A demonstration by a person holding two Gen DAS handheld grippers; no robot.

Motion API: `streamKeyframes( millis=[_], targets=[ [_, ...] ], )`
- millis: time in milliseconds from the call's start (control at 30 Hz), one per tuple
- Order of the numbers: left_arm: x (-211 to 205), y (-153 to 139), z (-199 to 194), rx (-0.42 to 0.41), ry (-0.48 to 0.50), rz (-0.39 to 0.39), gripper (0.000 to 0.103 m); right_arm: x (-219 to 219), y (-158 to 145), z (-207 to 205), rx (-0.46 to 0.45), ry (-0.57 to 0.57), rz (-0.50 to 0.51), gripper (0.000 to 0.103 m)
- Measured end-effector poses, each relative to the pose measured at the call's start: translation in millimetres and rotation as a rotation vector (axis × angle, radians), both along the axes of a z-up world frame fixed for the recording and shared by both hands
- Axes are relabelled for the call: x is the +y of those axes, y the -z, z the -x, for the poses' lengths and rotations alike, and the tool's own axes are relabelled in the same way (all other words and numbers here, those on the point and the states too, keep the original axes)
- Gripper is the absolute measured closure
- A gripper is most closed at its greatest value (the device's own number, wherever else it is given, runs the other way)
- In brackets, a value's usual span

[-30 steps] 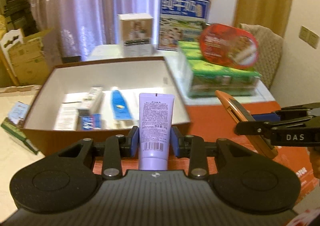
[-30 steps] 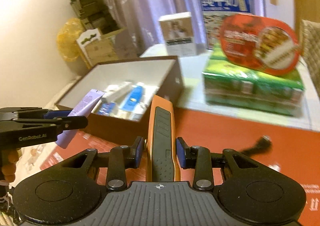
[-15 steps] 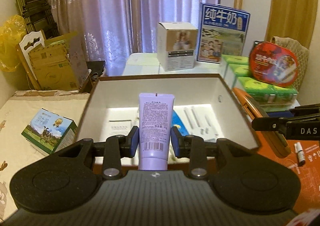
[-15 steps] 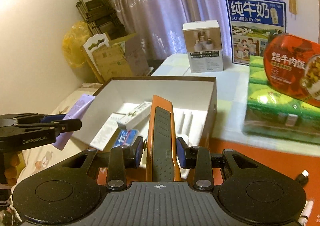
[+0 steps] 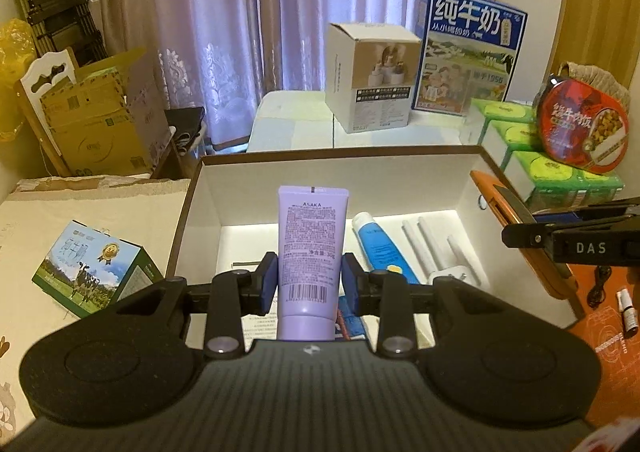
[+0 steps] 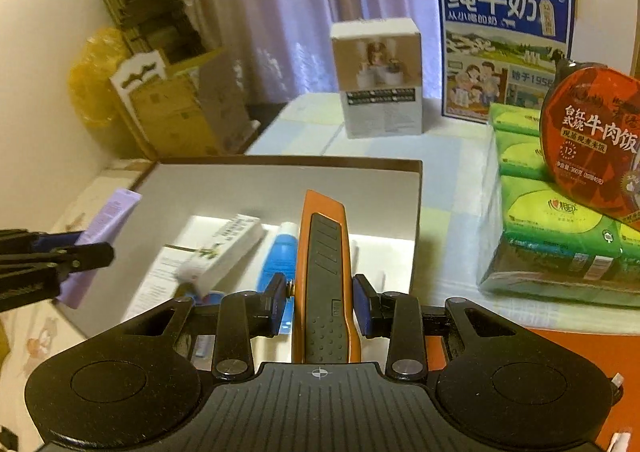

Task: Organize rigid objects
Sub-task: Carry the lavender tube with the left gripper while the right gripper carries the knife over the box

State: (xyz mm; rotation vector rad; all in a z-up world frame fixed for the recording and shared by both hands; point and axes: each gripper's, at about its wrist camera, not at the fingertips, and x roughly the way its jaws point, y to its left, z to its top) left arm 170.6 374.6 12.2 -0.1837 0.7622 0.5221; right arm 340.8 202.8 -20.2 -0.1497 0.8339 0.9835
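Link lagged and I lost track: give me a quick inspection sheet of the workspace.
Surface: pale tablecloth, orange mat on the right.
Job's things: purple tube, orange utility knife, open box holding blue tube and white carton.
Clutter: milk carton, green packs, small bottle.
Grippers: left gripper clamps the purple tube; right gripper clamps the knife, both over the box.
Cables: black cord on the mat.
Surroundings: curtains, cardboard boxes.

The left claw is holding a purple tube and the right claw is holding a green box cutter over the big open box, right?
Almost. The cutter is orange with a black grip, not green; the right wrist view shows it clearly. The left claw does hold the purple tube, and the right claw holds the orange box cutter over the big open box.
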Motion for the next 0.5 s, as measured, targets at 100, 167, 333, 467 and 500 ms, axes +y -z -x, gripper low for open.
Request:
streamKeyframes(
  millis=[100, 167, 333, 467, 500],
  targets=[
    [10, 7, -6, 0.012, 0.003, 0.013, 0.074, 11, 10, -6, 0.001, 0.009, 0.039, 0.071],
    [16, 11, -10, 0.020, 0.007, 0.020, 0.074, 18, 16, -10, -0.004, 0.011, 0.063, 0.071],
    [28, 19, -19, 0.035, 0.013, 0.034, 0.074, 33, 30, -17, -0.033, 0.016, 0.123, 0.071],
    [36, 23, -25, 0.043, 0.020, 0.044, 0.074, 41, 35, -20, -0.056, 0.017, 0.152, 0.071],
    [38, 24, -27, 0.046, 0.022, 0.047, 0.074, 43, 35, -20, -0.061, 0.018, 0.156, 0.071]
  ],
)
